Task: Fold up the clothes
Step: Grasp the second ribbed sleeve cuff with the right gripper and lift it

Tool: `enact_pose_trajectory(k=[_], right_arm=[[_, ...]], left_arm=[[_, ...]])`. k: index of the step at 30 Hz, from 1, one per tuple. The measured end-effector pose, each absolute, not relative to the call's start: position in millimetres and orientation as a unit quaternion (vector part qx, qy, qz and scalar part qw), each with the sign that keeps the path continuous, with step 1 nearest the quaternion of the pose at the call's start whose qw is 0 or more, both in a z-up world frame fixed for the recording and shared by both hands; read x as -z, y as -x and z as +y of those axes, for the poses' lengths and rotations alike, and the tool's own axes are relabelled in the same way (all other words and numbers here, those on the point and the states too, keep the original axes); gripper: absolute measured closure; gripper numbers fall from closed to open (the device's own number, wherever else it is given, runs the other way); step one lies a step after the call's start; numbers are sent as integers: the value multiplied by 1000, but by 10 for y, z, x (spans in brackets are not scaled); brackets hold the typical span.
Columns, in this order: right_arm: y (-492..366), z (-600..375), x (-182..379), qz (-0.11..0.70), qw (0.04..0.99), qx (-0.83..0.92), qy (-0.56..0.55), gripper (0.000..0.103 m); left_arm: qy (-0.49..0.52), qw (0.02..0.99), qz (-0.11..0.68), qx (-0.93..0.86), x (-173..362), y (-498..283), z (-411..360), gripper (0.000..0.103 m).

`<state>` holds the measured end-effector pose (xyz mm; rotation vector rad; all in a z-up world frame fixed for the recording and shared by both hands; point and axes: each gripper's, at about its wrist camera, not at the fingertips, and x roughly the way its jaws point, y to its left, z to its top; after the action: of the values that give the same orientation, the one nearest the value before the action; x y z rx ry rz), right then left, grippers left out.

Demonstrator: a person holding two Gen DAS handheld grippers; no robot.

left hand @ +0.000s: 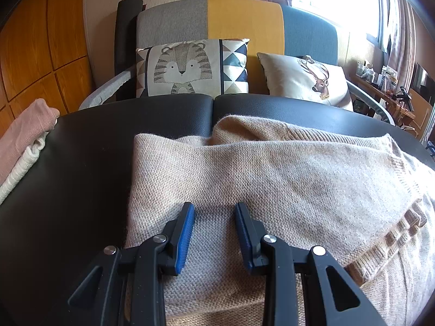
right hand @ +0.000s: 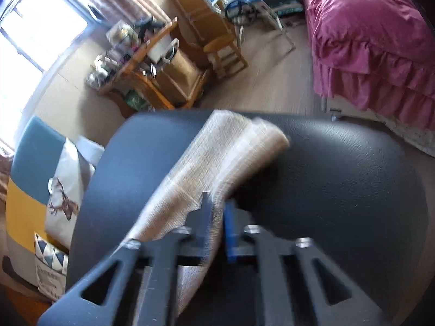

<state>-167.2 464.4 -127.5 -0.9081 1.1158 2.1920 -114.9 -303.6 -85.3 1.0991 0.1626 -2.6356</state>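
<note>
A beige knit sweater (left hand: 272, 174) lies partly folded on the black padded table (left hand: 89, 163). My left gripper (left hand: 214, 209) is open and rests low over the sweater's near left part, nothing between its blue pads. In the right wrist view, which is motion-blurred, my right gripper (right hand: 217, 209) is shut on a fold of the beige sweater (right hand: 225, 149) and holds it lifted above the black table (right hand: 339, 176).
Folded pink and white clothes (left hand: 24, 141) are stacked at the table's left edge. A sofa with a tiger cushion (left hand: 190, 68) and a deer cushion (left hand: 307, 78) stands behind the table. A wooden desk (right hand: 152, 62), chairs and a pink bed (right hand: 367, 35) lie beyond.
</note>
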Motion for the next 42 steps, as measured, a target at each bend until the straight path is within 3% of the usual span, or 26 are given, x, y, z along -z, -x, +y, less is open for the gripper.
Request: enact_pose_trajectory(k=[11,26,35,42], right_arm=[[1809,4211,784,380,189,-853,304,96],[2198,1822,141,322,-83,-888,318,96],[2206,45,278,261,-232,-861,370,96],[1937,-873,537,201,-291,-846,399,96]], left_arm=[[-381,141,53,912,844,1149,-3038,72],[-379,133,66,913,843,1139,-3081,72],[-377,125,81,914,847,1130,-3124,72],[-375,121,89,915,848,1127,-3150,72]])
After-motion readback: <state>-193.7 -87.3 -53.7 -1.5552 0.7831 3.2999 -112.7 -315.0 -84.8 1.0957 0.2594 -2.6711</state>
